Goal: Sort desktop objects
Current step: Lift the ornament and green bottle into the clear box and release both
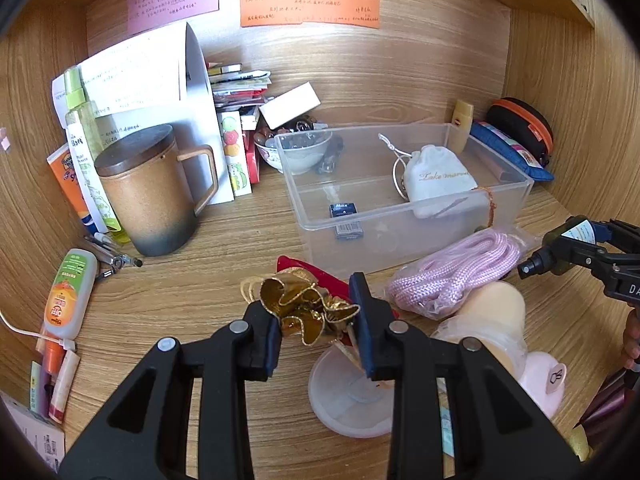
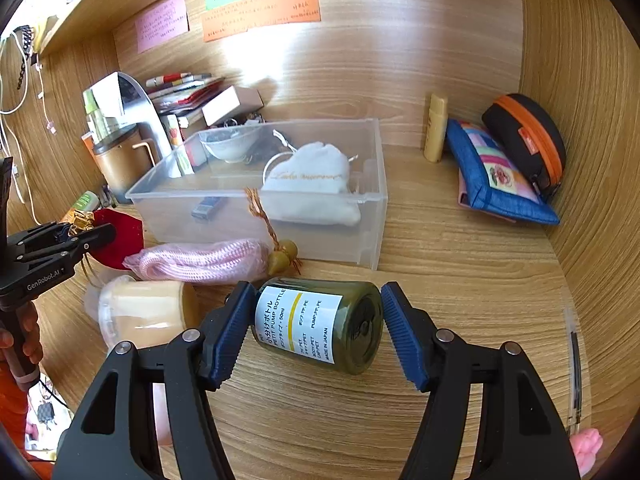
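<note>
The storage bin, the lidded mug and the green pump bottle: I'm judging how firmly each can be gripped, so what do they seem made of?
Storage bin: clear, slightly frosted plastic; its contents show through.
Lidded mug: looks like matte glazed ceramic, brown fading to dark grey; the dark lid may be wood.
Green pump bottle: translucent olive plastic, glossy; its label reads PET.

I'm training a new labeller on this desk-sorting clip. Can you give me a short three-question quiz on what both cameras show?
1. True or false: the clear bin holds a white pouch.
2. What is the left gripper shut on?
A. pink cord
B. gold-trimmed red pouch
C. mug
3. Fill in: the right gripper holds a dark green ____.

Key
1. True
2. B: the gold-trimmed red pouch
3. Pump bottle, lying sideways between the fingers
</note>
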{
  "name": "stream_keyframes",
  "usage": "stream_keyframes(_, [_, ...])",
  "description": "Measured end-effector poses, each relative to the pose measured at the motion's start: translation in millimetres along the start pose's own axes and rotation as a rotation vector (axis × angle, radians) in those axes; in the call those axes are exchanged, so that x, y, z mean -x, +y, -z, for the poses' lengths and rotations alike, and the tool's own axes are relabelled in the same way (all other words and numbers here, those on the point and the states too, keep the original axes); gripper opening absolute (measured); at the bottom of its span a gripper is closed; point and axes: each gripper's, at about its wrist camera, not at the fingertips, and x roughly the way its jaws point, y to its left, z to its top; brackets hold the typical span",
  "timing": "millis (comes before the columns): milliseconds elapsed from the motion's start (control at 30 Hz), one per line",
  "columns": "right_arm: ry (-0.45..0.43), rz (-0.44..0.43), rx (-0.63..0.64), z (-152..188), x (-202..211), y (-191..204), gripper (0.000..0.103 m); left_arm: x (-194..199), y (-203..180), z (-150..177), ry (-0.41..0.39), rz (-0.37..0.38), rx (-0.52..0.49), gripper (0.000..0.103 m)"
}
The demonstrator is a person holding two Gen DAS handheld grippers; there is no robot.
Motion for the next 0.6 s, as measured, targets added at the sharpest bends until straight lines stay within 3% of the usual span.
stream_keyframes(600, [-0.061, -0.018, 0.029, -21, 15, 10, 0.062, 26, -5, -25, -0.078, 0.000, -0.016, 0.031])
